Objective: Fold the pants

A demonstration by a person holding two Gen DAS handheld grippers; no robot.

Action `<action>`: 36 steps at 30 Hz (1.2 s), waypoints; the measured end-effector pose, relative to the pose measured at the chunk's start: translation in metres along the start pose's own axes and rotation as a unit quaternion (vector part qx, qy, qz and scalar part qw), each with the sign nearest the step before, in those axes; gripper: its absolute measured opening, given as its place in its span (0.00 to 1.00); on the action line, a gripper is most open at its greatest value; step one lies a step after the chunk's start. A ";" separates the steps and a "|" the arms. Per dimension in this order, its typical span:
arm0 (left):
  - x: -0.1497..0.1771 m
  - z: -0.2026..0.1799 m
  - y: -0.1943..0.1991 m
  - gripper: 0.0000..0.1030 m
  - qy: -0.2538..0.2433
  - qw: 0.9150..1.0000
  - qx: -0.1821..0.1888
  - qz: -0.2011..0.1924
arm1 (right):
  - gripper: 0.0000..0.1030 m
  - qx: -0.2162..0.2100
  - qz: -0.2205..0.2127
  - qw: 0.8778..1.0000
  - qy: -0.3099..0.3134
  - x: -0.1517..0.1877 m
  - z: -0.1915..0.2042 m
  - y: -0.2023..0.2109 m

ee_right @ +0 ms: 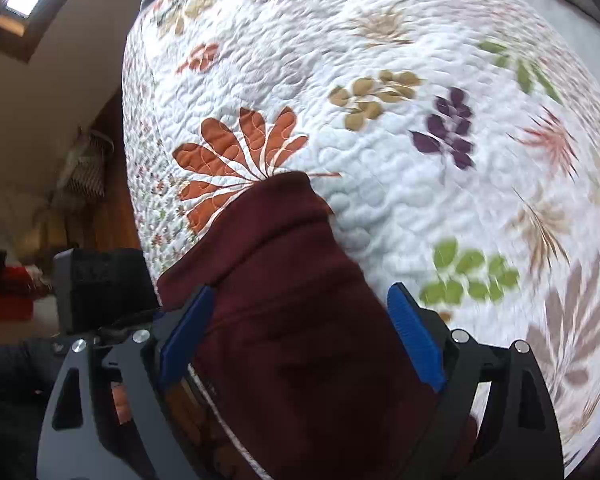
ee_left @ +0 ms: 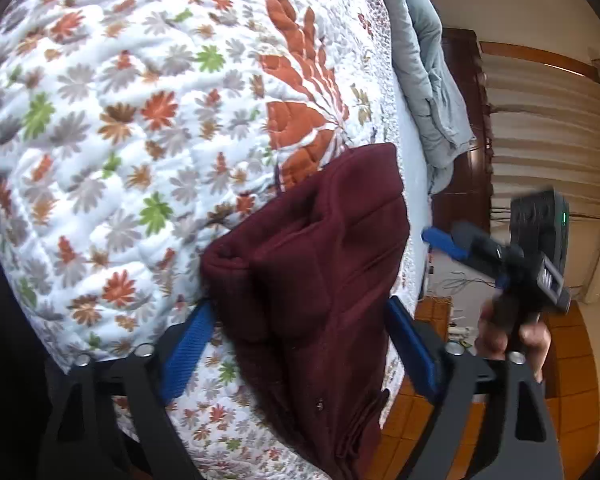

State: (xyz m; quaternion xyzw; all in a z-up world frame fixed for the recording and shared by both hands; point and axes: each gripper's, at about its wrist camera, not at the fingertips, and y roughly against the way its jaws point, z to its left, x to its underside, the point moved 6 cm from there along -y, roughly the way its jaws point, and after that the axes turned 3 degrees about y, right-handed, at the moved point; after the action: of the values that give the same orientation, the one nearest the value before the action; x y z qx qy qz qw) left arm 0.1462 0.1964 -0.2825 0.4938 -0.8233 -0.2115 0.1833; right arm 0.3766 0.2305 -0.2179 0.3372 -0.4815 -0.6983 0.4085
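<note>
Dark maroon pants lie folded in a thick bundle near the edge of a bed covered by a white floral quilt. My left gripper is open, its blue pads either side of the bundle just above it. My right gripper shows in the left wrist view off the bed's edge, held in a hand. In the right wrist view the pants fill the space between the wide-open blue pads of the right gripper, with the quilt beyond. I cannot tell if the fabric touches the pads.
A grey-blue blanket lies bunched at the far bed edge. Beyond the bed are a dark wooden cabinet, beige curtains and an orange wood floor with cables. A black device sits left of the right gripper.
</note>
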 end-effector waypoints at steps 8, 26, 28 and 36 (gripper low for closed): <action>-0.002 0.009 0.000 0.65 -0.002 1.000 -0.013 0.014 | 0.86 -0.007 0.063 0.997 0.039 -0.028 0.005 -0.047; -0.006 -0.010 0.004 0.38 -0.054 0.998 -0.018 0.025 | 0.31 0.021 0.068 0.996 0.061 -0.022 0.029 -0.054; -0.004 -0.020 0.007 0.36 -0.071 0.997 -0.014 0.020 | 0.28 0.029 0.057 0.996 0.065 -0.019 0.034 -0.044; 0.011 -0.067 0.022 0.32 -0.139 0.990 -0.001 0.000 | 0.25 0.057 0.007 0.996 0.069 -0.004 0.048 0.004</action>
State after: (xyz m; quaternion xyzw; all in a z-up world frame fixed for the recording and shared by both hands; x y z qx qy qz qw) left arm 0.1594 0.1842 -0.2137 0.4589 -0.8407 -0.2794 0.0675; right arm 0.3383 0.2521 -0.1988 0.4038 -0.4938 -0.6418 0.4257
